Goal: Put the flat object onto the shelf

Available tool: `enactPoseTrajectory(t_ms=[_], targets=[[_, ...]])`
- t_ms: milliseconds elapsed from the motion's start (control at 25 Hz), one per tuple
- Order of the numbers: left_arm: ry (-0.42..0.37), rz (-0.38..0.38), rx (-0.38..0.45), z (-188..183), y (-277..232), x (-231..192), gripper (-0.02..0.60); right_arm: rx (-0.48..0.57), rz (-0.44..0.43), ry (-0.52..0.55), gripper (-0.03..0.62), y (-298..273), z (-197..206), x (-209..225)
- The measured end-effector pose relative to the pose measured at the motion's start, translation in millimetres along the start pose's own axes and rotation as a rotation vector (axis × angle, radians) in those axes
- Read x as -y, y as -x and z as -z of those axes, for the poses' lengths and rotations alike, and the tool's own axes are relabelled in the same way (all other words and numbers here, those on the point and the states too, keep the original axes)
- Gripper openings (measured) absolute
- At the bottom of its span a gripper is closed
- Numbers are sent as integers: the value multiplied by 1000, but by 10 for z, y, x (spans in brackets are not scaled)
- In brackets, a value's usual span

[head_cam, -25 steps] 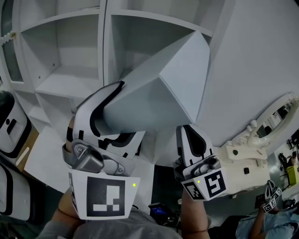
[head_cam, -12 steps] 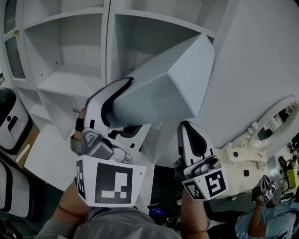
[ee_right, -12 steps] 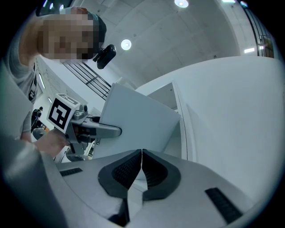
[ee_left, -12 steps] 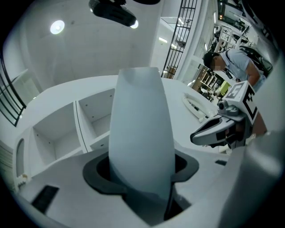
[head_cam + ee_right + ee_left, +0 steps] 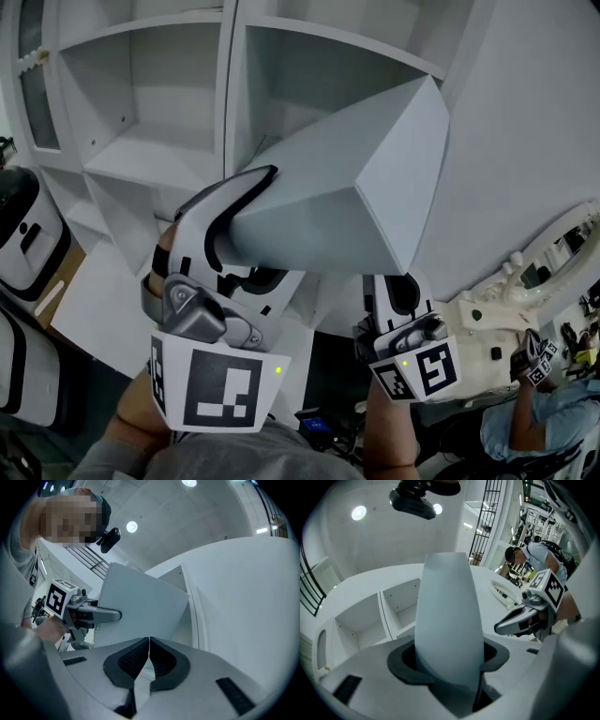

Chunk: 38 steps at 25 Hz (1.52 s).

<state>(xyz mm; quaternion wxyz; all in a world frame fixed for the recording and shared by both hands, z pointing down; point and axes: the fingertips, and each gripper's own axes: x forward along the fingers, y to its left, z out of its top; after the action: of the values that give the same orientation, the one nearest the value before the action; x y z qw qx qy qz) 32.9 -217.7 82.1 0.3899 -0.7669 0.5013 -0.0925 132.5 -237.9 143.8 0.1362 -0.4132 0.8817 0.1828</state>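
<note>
Left gripper view: left tool (image 5: 449, 660) clamps flat object (image 5: 447, 606) (shelf (image 5: 396, 613) behind).

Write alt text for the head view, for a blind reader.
Two handheld grippers hold a large pale grey flat object before a white shelf unit. The left gripper clamps its near edge; the right gripper meets its lower corner.

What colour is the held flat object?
Flat object: pale grey, clearest in the head view.
</note>
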Motion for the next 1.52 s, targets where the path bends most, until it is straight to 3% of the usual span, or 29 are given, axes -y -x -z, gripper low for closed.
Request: enactPoseTrajectory(t_ms=[200,400,560,1040,1520], targets=[[73,32,39,-60,243,-34,267,-4,-16,-19,29,-57,65,-38],[76,54,182,-101,346,-61,268,-10,-32,-32,28,-97,123,-104],[102,82,227,5,312,-58,268,-17,-27,-28,29,-101,123,-98],[-21,196,385,102,69,176,272,-45,32,0,29,72,130,62],[-9,293,558,162,11,104,273,-69,81,33,28,197,82,102]])
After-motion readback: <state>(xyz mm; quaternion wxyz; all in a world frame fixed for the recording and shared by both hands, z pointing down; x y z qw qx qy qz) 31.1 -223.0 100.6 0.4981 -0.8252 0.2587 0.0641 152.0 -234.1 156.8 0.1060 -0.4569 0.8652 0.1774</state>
